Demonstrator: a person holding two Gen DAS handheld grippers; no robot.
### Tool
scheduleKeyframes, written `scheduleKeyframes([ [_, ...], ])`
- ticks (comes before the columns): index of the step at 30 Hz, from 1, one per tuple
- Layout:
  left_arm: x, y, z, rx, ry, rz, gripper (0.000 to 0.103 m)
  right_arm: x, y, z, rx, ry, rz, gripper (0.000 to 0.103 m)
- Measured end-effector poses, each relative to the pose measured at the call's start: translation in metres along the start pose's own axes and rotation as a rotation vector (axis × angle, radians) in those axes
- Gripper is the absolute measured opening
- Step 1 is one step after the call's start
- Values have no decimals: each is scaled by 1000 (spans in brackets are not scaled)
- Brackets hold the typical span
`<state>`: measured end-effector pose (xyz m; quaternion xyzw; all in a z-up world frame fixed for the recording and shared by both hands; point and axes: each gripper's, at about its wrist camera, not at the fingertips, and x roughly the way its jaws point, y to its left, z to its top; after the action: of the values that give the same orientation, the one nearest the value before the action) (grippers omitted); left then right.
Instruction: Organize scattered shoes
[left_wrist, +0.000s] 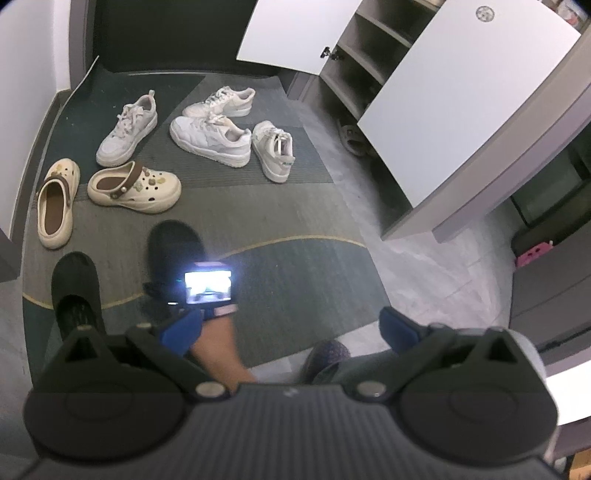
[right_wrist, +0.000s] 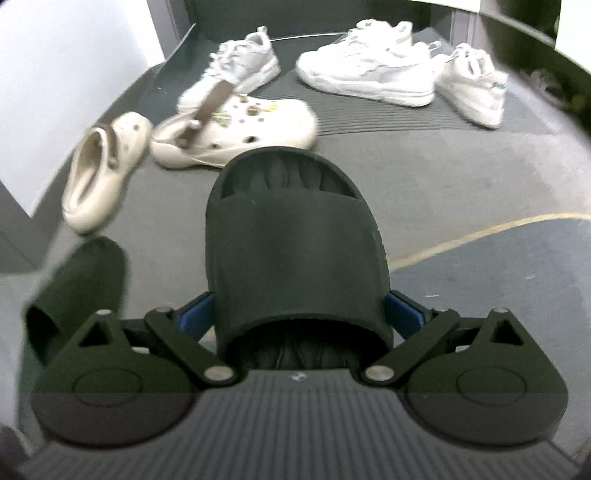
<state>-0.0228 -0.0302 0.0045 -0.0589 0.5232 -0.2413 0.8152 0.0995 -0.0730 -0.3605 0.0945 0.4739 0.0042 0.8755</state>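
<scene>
Right tool (right_wrist: 295, 314) straddles black slide (right_wrist: 295, 243), blue pads flanking its sides, grip unconfirmed | left tool (left_wrist: 291, 328) wide, empty | next: lift toward cabinet (left_wrist: 365, 62) | clogs (right_wrist: 236, 129) ahead

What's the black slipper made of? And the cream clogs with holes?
The black slipper looks like soft matte foam or rubber: one moulded piece, no stitching, dull surface. The cream clogs look like smooth moulded foam plastic, with punched holes, a slight sheen and a brown strap.
</scene>
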Motion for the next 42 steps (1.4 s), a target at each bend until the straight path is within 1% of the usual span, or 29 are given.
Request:
scheduleKeyframes([
  [2, 0, 1, 2, -4, -9, 5, 103, 9, 28, 3, 7, 45, 8, 100],
  [5, -1, 3, 4, -13, -18, 11, 103, 21, 66, 1, -35, 97, 0, 100],
  [7, -2, 7, 8, -34, -26, 14, 103, 27, 83, -3, -43, 121, -7, 100],
  [11, -3, 10, 19, -47, -64, 29, 103, 43, 104, -8, 9, 167, 10, 100],
  [13, -3, 12, 25, -56, -82, 44, 103, 47, 112, -11, 2, 167, 4, 102],
  [14, -2, 14, 28, -61, -89, 51, 103, 49, 117, -12, -11, 156, -16, 103],
  [17, -2, 18, 33, -73, -91, 51, 103, 47, 116, -13, -8, 114, 3, 103],
  [20, -3, 22, 37, -88, -88, 33, 103, 36, 110, -15, -5, 37, 55, 103],
  [21, -3, 22, 37, -89, -86, 25, 103, 34, 109, -16, -7, 25, 63, 103],
  [23, -3, 20, 36, -86, -81, 10, 103, 18, 107, -20, -15, -39, 97, 103],
  [28, 4, 5, 27, -48, -42, -27, 103, -19, 111, -40, 15, -172, 67, 102],
  [31, 9, -3, 20, -25, -19, -38, 103, -28, 113, -46, 63, -198, 66, 97],
  [33, 12, -8, 15, -10, -6, -41, 103, -30, 112, -48, 87, -193, 81, 95],
  [34, 14, -9, 13, -8, -1, -40, 103, -28, 113, -49, 102, -173, 101, 88],
  [35, 15, -9, 13, -9, 2, -40, 103, -25, 114, -50, 117, -153, 118, 76],
  [36, 16, -9, 12, -10, 6, -40, 103, -19, 113, -49, 130, -131, 127, 73],
  [37, 16, -9, 11, -12, 8, -39, 103, -14, 112, -48, 148, -114, 139, 67],
  [38, 17, -7, 11, -17, 9, -36, 103, -10, 109, -47, 179, -110, 160, 61],
  [39, 17, -5, 12, -21, 9, -34, 103, -7, 105, -46, 211, -106, 179, 56],
  [41, 18, -2, 12, -30, 10, -29, 103, -1, 99, -45, 277, -100, 212, 39],
  [42, 19, -1, 12, -34, 10, -27, 103, 4, 98, -42, 285, -93, 227, 33],
])
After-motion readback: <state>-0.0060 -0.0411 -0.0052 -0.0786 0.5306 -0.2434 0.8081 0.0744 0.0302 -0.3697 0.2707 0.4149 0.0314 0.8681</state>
